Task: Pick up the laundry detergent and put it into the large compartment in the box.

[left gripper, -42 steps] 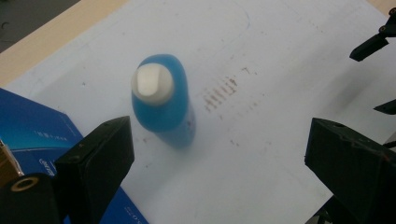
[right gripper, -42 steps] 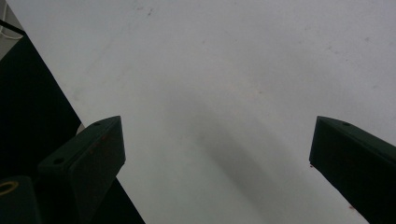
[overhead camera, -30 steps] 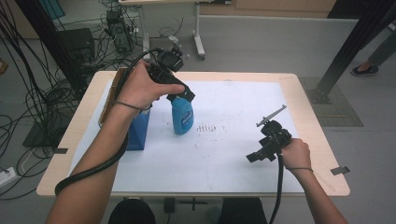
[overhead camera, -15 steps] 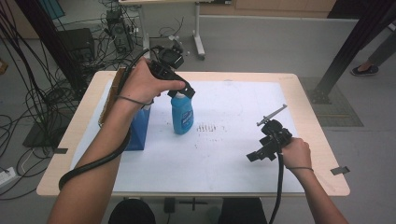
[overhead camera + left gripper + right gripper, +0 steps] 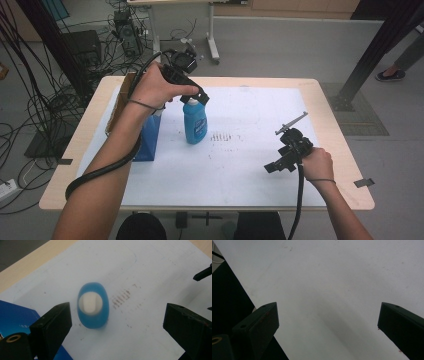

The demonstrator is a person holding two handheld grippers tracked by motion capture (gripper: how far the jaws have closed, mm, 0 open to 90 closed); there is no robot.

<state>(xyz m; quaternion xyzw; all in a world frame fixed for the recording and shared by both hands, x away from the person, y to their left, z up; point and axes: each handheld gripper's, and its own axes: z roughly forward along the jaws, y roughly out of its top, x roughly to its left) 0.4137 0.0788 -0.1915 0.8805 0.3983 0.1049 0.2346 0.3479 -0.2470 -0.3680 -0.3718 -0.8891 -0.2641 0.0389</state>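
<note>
Blue translucent plastic bottle with a white flip cap stands upright on the white sheet covering the desk, left of centre and nearer the far edge than the near one. A flat dark-blue box lies just beside it on the left-edge side; whether the two touch cannot be told from the high view.

Left gripper hangs directly over the bottle, pointing down at the cap. In the left gripper view its jaws are spread wide; the bottle sits between them, closer to the left jaw, with clear space on both sides. No contact: nothing is held.

Right gripper is low over the sheet near the desk's near-right area, well apart from the bottle. In the right gripper view its jaws are spread, with bare sheet between them. Idle.

Faint brownish marks on the sheet just right of the bottle.

Judgement on progress: early stage. The bottle is upright and the left gripper is lined up above it, but no grasp is made. Left to do: lower around the neck or cap, centre the bottle between the jaws, close, then lift or move. Slight off-centre position may tip the bottle on closing.
</note>
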